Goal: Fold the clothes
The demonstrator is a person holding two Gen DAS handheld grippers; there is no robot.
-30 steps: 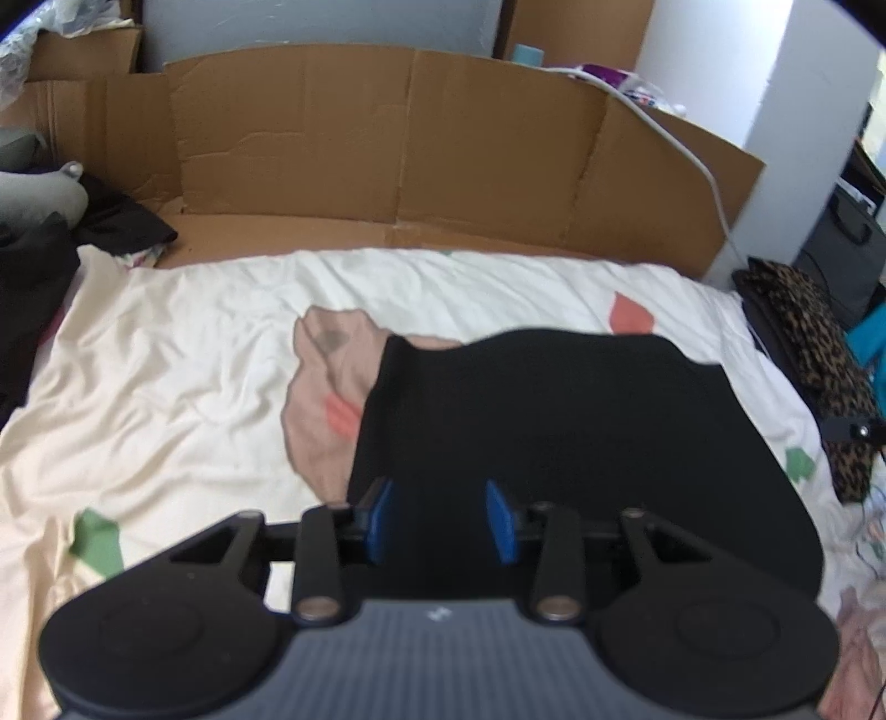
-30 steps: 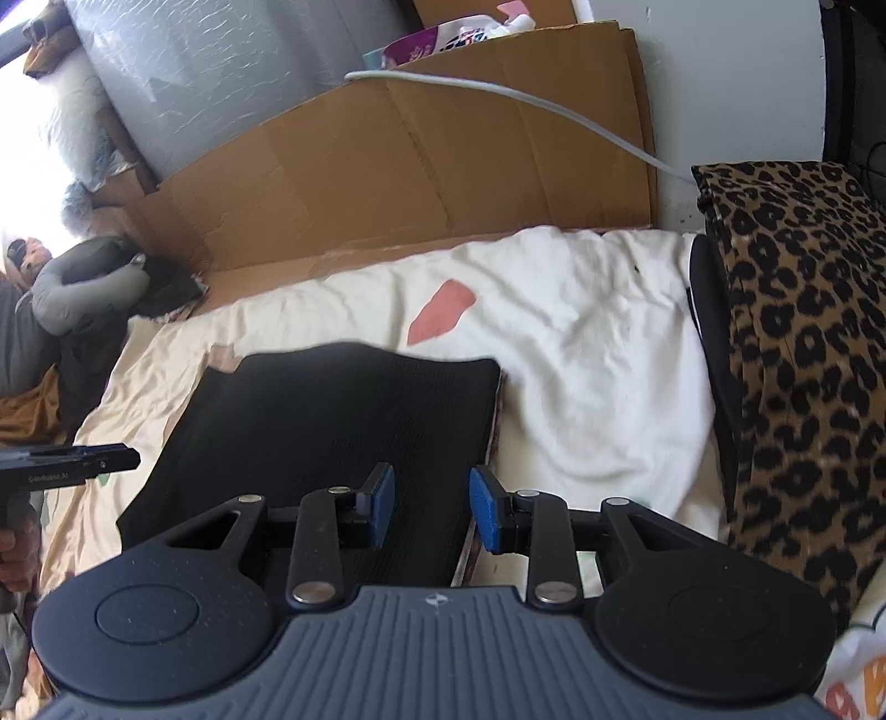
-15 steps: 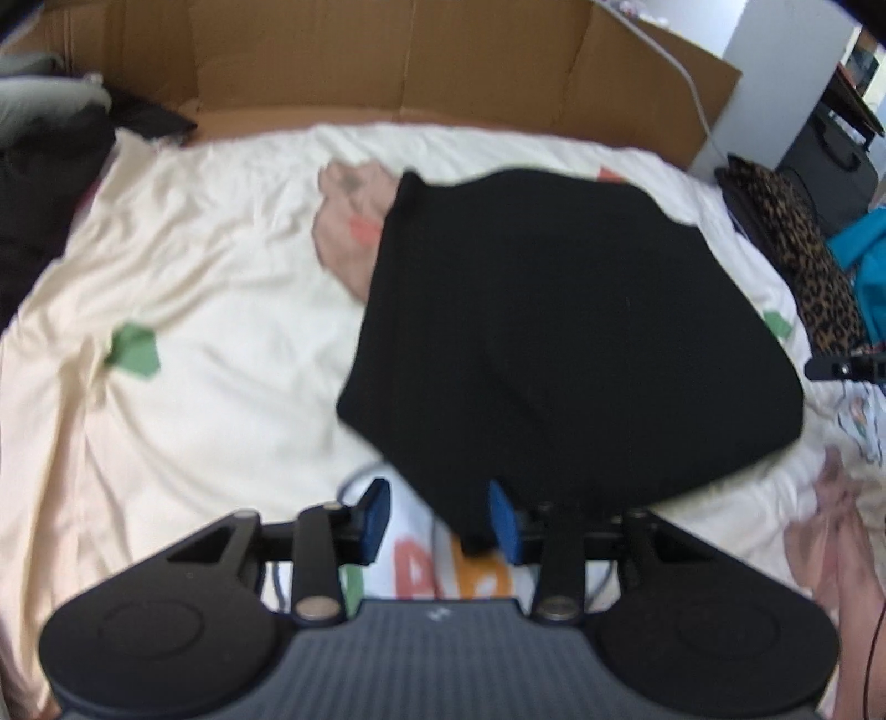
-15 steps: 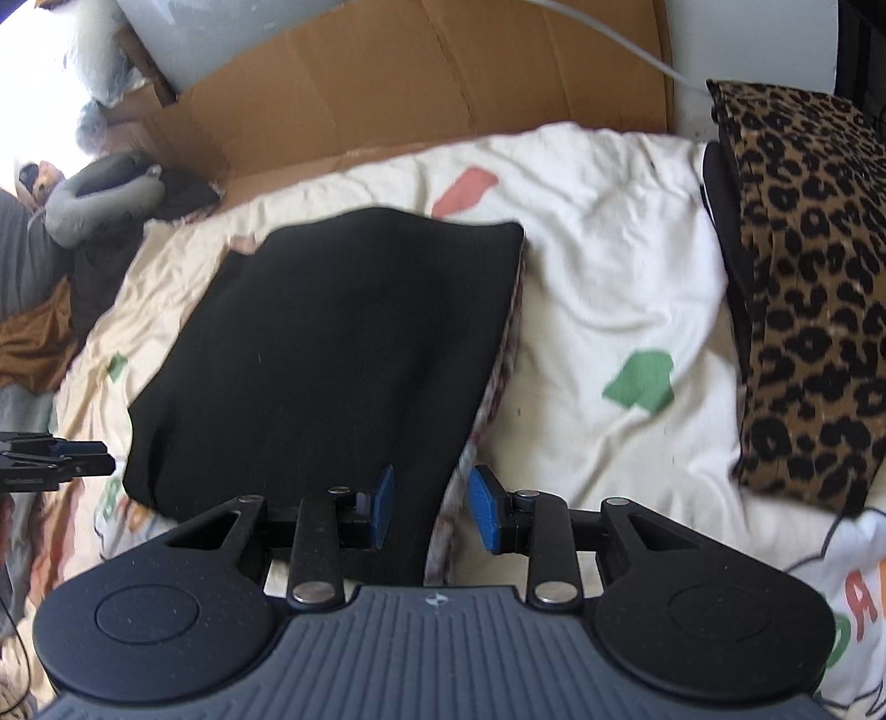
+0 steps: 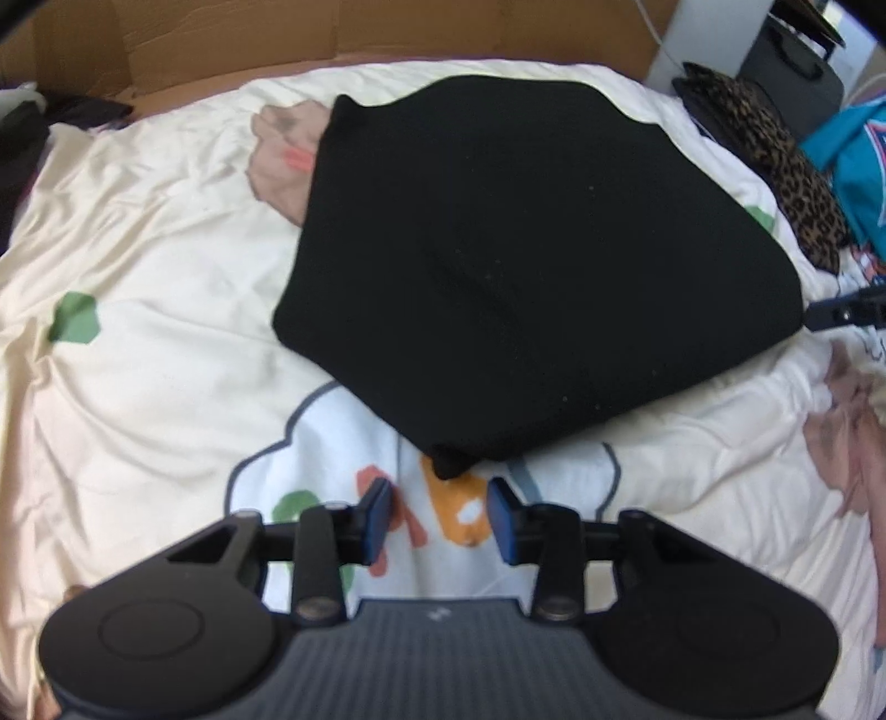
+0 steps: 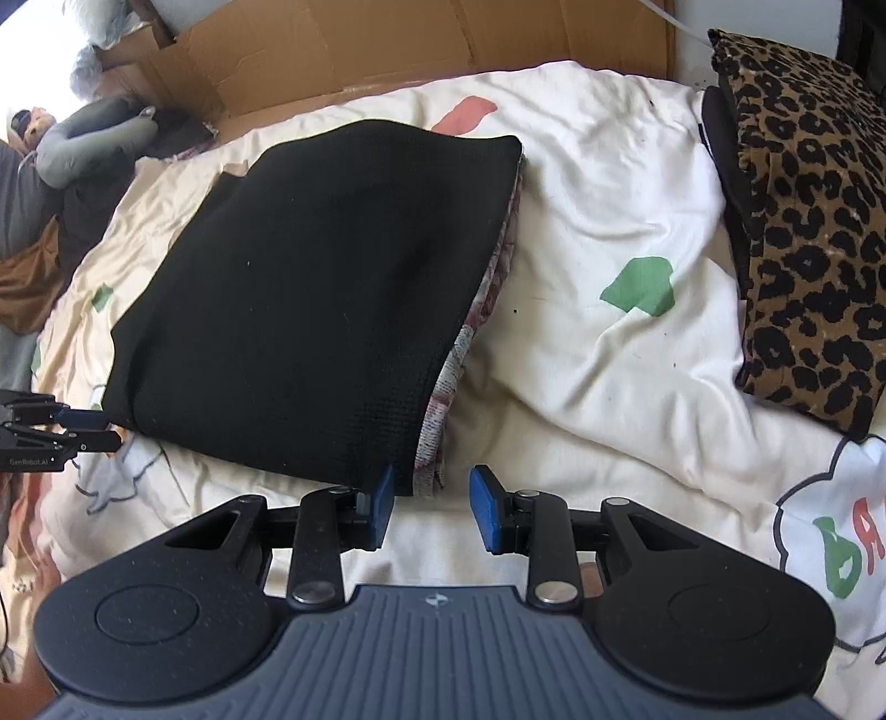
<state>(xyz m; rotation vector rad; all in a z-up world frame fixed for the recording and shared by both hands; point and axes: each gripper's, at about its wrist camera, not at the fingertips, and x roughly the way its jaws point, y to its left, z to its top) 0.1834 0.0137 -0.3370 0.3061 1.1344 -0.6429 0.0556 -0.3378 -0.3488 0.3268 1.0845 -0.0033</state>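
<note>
Two claws hover over a bed, both with jaws apart and nothing between the blue pads. The left claw (image 5: 437, 512) sits just off the near corner of the folded black garment (image 5: 526, 266), short of it, with only the printed bedsheet (image 5: 138, 387) showing in its gap. The right claw (image 6: 432, 507) sits at the garment's other near corner; its left pad lies against or just in front of the black edge, and I cannot tell whether it touches. Its gap shows bare sheet.

The black garment (image 6: 321, 288) lies flat on the sheet in a thick, squared fold. A patterned fabric layer (image 6: 470, 338) shows from under its right-hand edge, in the right wrist view. From the left wrist view, a pinkish print on the sheet lies at the garment's far left corner.

A leopard-print cloth (image 6: 803, 221) lies well to the right of the garment, apart from it. Cardboard (image 6: 387, 50) stands along the far side of the bed, beyond the garment. A grey neck pillow (image 6: 94, 138) rests beyond the garment's far left corner. A teal item (image 5: 858, 166) sits beyond the leopard-print cloth, seen from the left wrist.
</note>
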